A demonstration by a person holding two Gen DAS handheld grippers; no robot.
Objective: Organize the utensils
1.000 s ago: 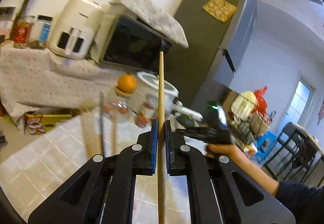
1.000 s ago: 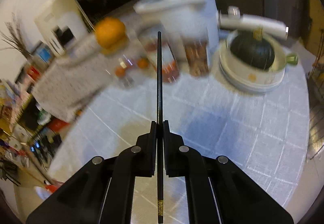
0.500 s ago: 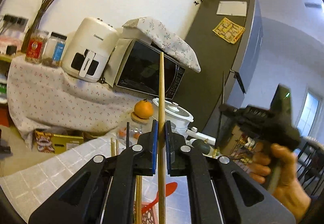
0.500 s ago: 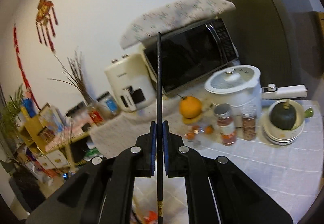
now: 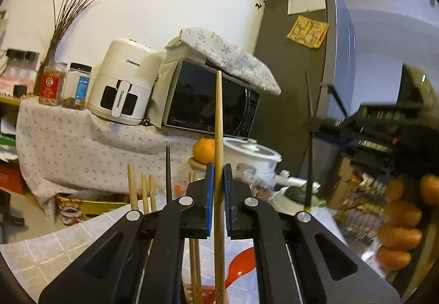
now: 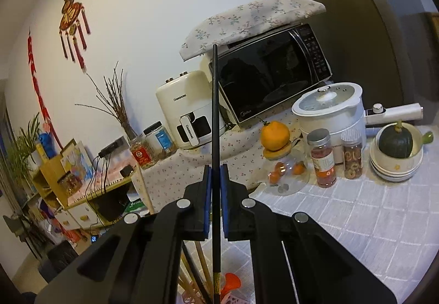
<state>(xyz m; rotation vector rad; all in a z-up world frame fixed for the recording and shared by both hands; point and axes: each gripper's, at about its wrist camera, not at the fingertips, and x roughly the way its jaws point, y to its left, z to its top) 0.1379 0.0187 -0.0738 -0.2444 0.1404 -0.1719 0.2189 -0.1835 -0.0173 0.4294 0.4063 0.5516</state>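
My left gripper [image 5: 216,177] is shut on a wooden chopstick [image 5: 218,122] that stands upright. Below it several wooden chopsticks [image 5: 142,191] and a black one [image 5: 168,172] stand in a holder with a red spoon [image 5: 238,265]. My right gripper [image 6: 215,177] is shut on a black chopstick [image 6: 214,111], also upright. It also shows in the left wrist view [image 5: 309,139], at the right with the hand that holds it. Beneath the right gripper are wooden chopsticks [image 6: 201,265] and an orange utensil [image 6: 230,283] in a pink holder [image 6: 233,300].
On the white tiled tablecloth [image 6: 370,216] stand a glass jar topped with an orange [image 6: 275,133], two spice jars [image 6: 322,158], a white cooker [image 6: 329,109] and a bowl holding a green squash [image 6: 395,142]. A microwave [image 6: 274,76] and air fryer [image 6: 183,109] sit behind.
Both grippers have tilted up from looking down at the table to looking level at the room, each still holding its chopstick. The right gripper has come closer in the left view.
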